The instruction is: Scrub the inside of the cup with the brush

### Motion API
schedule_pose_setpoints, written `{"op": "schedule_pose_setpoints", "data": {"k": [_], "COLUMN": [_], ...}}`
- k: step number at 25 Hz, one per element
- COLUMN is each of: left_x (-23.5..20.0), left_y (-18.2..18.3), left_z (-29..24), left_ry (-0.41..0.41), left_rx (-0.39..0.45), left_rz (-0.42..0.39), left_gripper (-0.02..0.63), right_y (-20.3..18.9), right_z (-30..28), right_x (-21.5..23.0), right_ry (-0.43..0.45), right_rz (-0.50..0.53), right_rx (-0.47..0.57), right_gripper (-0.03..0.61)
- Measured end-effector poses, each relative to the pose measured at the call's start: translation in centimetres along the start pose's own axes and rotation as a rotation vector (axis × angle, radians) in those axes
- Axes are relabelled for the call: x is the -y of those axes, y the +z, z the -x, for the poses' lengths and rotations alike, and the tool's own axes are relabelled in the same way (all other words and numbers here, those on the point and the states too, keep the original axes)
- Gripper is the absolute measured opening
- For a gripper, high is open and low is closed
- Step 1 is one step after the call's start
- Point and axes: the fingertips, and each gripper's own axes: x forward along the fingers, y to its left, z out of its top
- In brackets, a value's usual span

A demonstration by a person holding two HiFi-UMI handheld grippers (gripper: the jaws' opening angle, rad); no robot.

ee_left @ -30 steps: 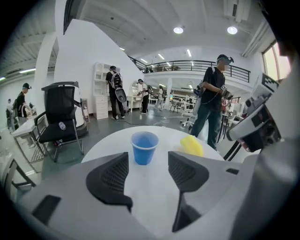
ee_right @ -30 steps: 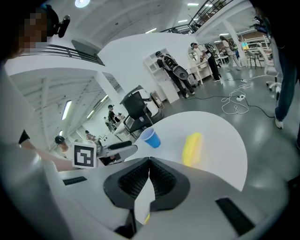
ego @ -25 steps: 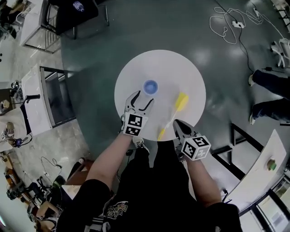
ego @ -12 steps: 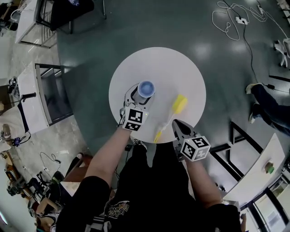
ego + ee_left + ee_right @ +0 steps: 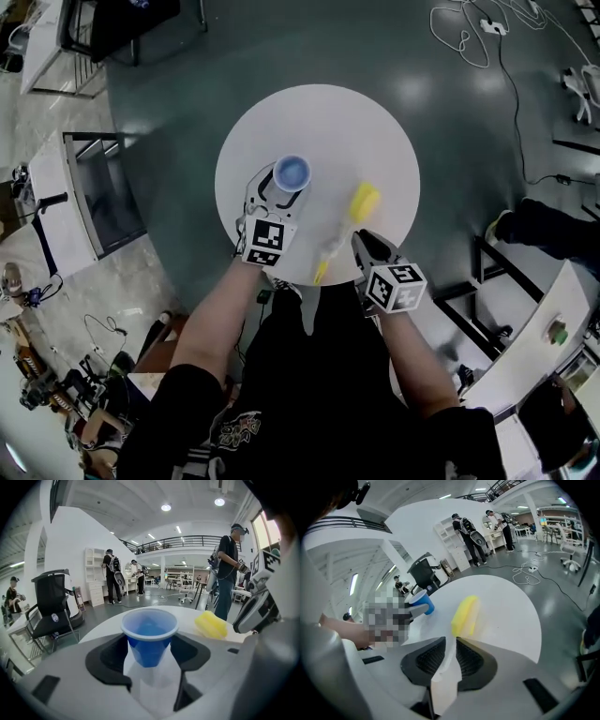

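A round white counter (image 5: 356, 131) stands on a dull green floor (image 5: 178, 103) in a large open workshop. The blue cup (image 5: 292, 173) is upright over the counter's left part, mouth up, clamped by its sides in the left tongs (image 5: 277, 197). The brush (image 5: 354, 216) lies flat to its right, yellow head away from the person. The right tongs (image 5: 362, 244) hover just beside its handle, barely parted and opening, gripping nothing. With the cup secured, picking up the brush looks like the step in hand; the tongs probably need to widen and straddle the handle. Loose cables (image 5: 469, 42) trail across the floor, and people (image 5: 112, 578) stand well beyond the counter.
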Motion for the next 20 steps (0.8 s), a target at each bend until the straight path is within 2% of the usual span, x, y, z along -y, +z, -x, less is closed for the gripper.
{"op": "schedule_pose_setpoints", "data": {"k": [2,6,12,18,20], "left_x": [0.1,0.3,0.6,0.7,0.6], "left_y": [0.6,2.0,3.2,3.3,3.3], "left_z": [0.6,2.3,5.2,7.6,8.4], "left_ry": [-0.002,-0.002,-0.001,-0.008,-0.01], "left_rx": [0.011,0.048,0.082,0.082,0.074], "left_rz": [-0.006,-0.009,0.008,0.01,0.008], "left_gripper": [0.287,0.285,0.285,0.285,0.285], "right_y": [-0.7,-2.3,-2.8,-3.1,-2.7], "right_z": [-0.4,-1.5,-3.4,-3.9,-4.0], "right_x": [0.7,1.3,1.5,2.0,1.8], "right_ry": [-0.022,-0.04,-0.055,-0.081,-0.082], "right_rz": [-0.046,-0.151,-0.318,-0.321,-0.307], "right_rx": [-0.02,-0.063,-0.065,-0.079,-0.079], "right_gripper": [0.117,0.118,0.118,0.046,0.043]}}
